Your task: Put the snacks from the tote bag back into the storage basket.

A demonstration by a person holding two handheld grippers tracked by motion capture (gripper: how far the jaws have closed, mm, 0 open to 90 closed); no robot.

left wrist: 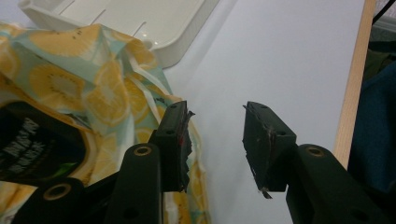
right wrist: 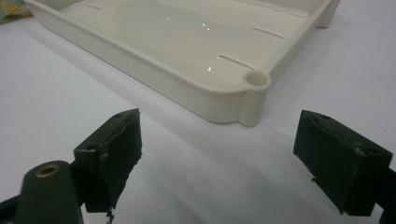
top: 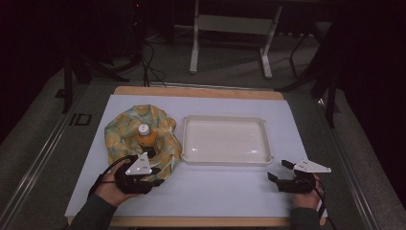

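Lemon-print cloth lies bunched at table's left, touching the white tray; an orange bottle stands on it. Left gripper at the cloth's near edge, jaws apart, nothing between. Right gripper near tray corner, jaws spread wide.

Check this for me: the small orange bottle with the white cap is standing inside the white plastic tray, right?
Not quite. The small orange bottle with the white cap is standing on the lemon-print cloth, left of the white plastic tray, which holds nothing. The high view shows it.
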